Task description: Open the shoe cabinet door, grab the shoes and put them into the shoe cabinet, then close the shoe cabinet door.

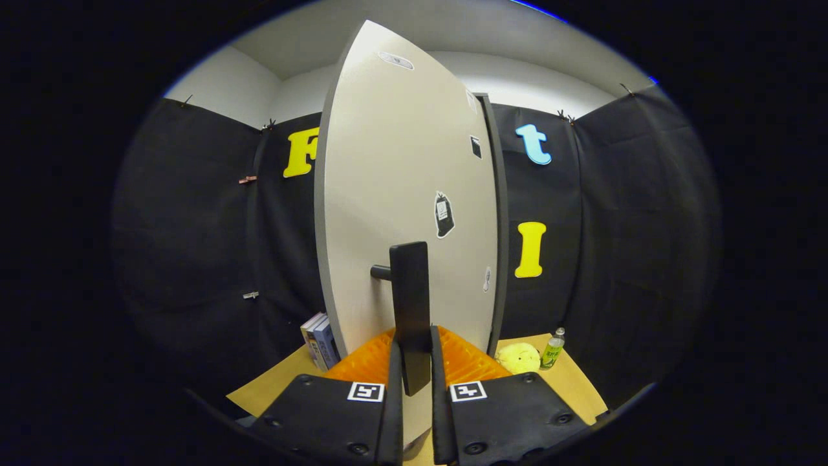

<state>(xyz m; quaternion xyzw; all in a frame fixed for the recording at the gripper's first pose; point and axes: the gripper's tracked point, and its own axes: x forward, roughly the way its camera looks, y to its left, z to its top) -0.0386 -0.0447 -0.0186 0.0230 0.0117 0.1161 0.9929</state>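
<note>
Gripper (414, 362) is clamped on the handle (410, 310), jaws narrow w/ both orange fingers (369, 359) pressing its black bar from either side, and the bar's lower end hangs down between them. The pale door (401, 194) stands edge-on right ahead, swung partway out, stickers on its face. Past it on the tan floor: books (319, 342) to the left, a yellow plush (519, 357) & a green bottle (553, 349) to the right.

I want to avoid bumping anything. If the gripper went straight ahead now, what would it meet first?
The gripper has its fingers closed on the black door handle. Straight on, the door panel right behind it would likely come first.
</note>
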